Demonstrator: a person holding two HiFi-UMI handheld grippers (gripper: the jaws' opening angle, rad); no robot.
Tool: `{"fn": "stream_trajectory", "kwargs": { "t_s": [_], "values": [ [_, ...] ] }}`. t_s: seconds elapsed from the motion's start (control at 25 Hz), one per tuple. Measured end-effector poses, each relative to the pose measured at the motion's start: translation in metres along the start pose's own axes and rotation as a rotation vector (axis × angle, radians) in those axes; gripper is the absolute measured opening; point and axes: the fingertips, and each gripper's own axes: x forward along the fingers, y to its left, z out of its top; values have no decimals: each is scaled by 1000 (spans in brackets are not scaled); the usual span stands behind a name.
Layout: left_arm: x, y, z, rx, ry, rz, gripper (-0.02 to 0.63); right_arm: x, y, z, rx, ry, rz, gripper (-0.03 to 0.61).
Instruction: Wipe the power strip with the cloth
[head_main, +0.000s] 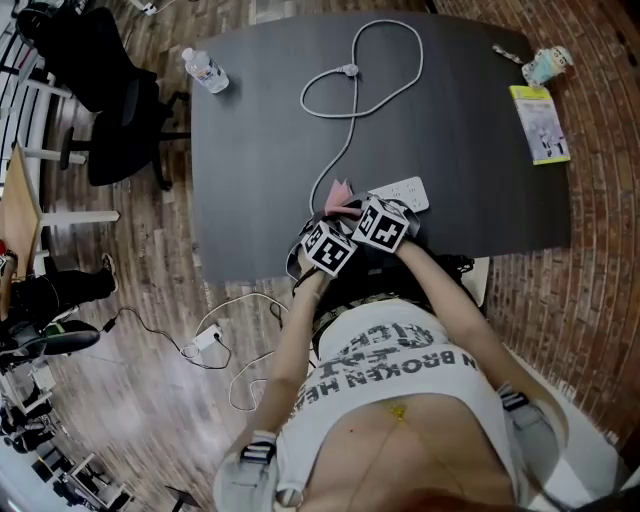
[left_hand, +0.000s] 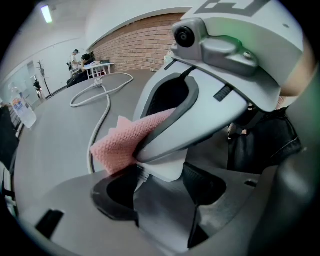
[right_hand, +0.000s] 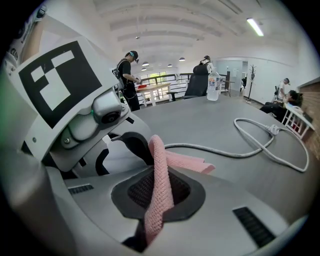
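Observation:
The white power strip (head_main: 408, 192) lies on the dark table (head_main: 260, 150) near its front edge, and its white cable (head_main: 350, 120) loops toward the far side. Both grippers are crowded together just left of the strip. My right gripper (right_hand: 159, 202) is shut on the pink cloth (right_hand: 161, 170), which runs up out of its jaws and folds over. In the left gripper view the cloth (left_hand: 120, 142) sticks out from the right gripper (left_hand: 147, 145), which fills most of the picture. My left gripper (left_hand: 160, 205) sits right under it, its jaws looking closed with nothing held. The strip is hidden in both gripper views.
A water bottle (head_main: 205, 70) stands at the table's far left corner. At the far right lie a yellow-edged booklet (head_main: 540, 122) and a small cup (head_main: 545, 65). An office chair (head_main: 110, 120) stands left of the table. Cables lie on the floor (head_main: 215, 335).

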Motion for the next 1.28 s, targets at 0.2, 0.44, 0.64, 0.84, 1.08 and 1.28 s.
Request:
{"fn": "stream_trajectory", "kwargs": {
  "t_s": [0.2, 0.44, 0.64, 0.84, 1.08, 1.28],
  "values": [
    [0, 2, 1, 3, -5, 7, 270, -1, -2, -2, 1, -1, -5, 17],
    [0, 0, 0, -1, 1, -4, 272, -6, -10, -8, 18, -2, -13, 17],
    [0, -1, -1, -2, 4, -9, 272, -14, -15, -15, 35, 5, -35, 17],
    [-1, -3, 0, -1, 5, -19, 272, -20, -22, -22, 56, 10, -44, 17],
    [-2, -5, 2, -2, 3, -29, 272, -29, -31, -32, 89, 10, -65, 17],
    [-2, -6, 1, -2, 5, -25, 272, -35, -35, -38, 103, 7, -77, 17]
  ]
}}
